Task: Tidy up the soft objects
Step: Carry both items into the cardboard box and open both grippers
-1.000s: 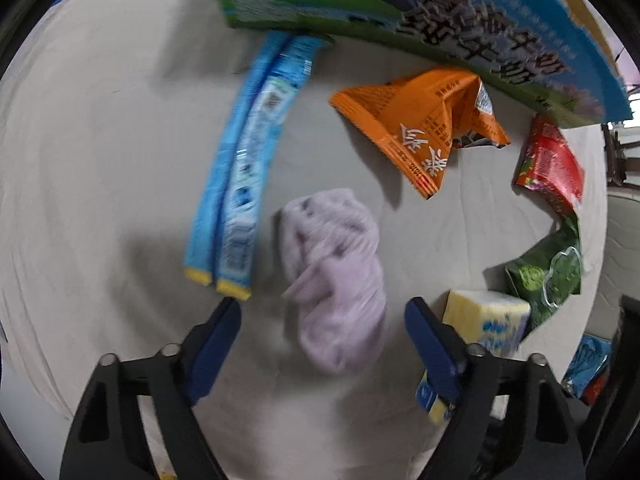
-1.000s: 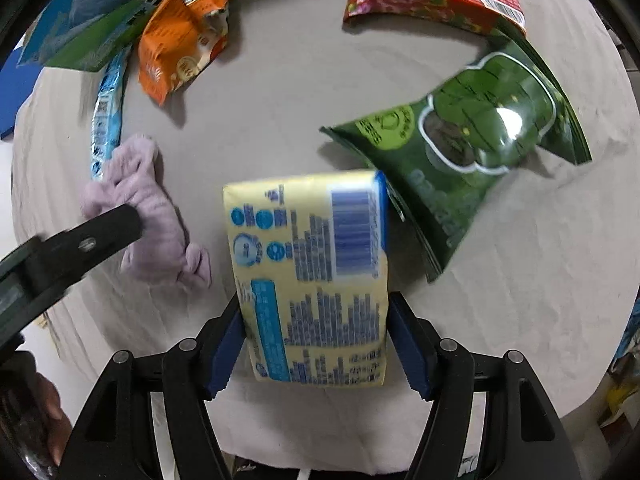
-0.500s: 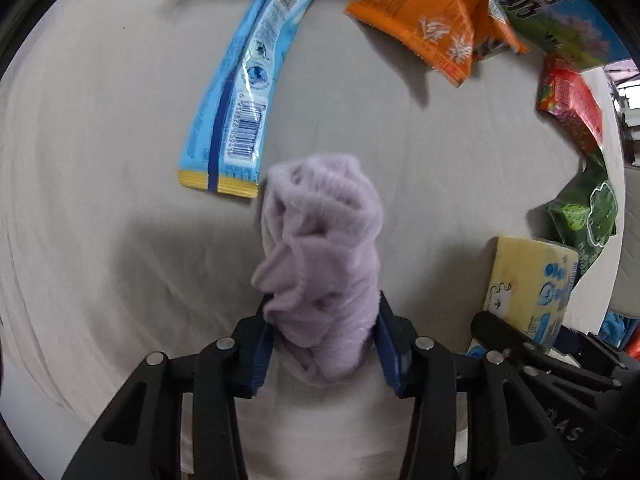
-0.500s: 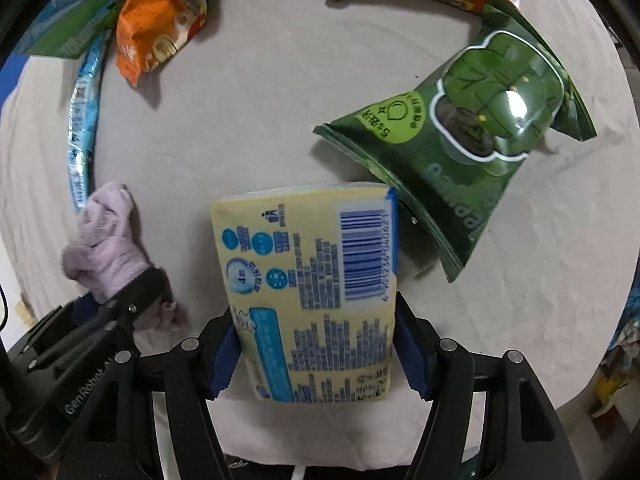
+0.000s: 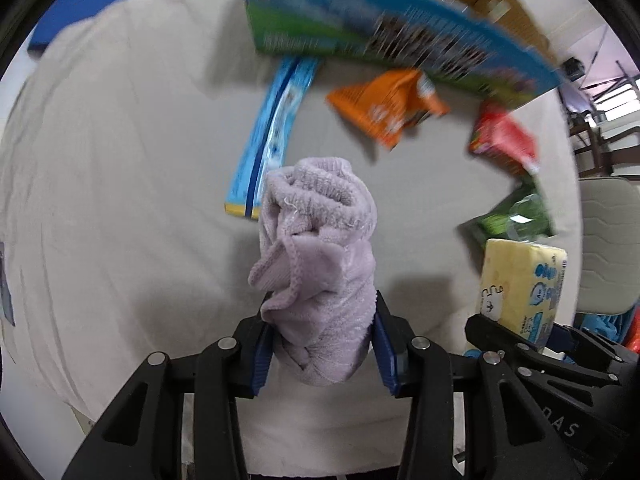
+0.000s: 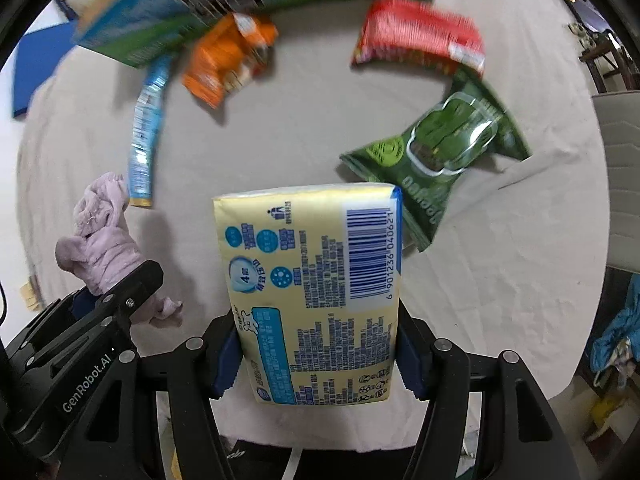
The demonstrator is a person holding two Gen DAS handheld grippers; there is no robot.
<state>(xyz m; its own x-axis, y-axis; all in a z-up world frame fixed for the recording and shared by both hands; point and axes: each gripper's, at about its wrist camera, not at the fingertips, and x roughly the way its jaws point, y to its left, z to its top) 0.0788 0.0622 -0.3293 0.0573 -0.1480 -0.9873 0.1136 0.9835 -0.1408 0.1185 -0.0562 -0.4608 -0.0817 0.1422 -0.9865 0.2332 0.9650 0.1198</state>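
A crumpled lilac towel (image 5: 320,240) hangs between the blue pads of my left gripper (image 5: 320,320), lifted off the beige cloth. The gripper is shut on it. The right wrist view shows the same towel (image 6: 100,248) at the left, in the left gripper (image 6: 100,312). My right gripper (image 6: 318,344) is shut on a yellow tissue pack (image 6: 312,264), barcode side up, and its jaws are squeezing slightly tighter. That pack (image 5: 524,280) also shows at the right edge of the left wrist view. Both grippers point down, side by side.
On the beige tablecloth (image 5: 120,200) lie a long blue packet (image 5: 272,128), an orange bag (image 5: 384,108), a red bag (image 6: 420,36) and a green bag (image 6: 448,148). A large blue-green carton (image 5: 400,40) stands at the back. A chair (image 5: 608,240) stands right of the table.
My left gripper came down over the towel, shut on it and lifted it. The right gripper rose with the tissue pack. Both moved so the carton now shows further into view.
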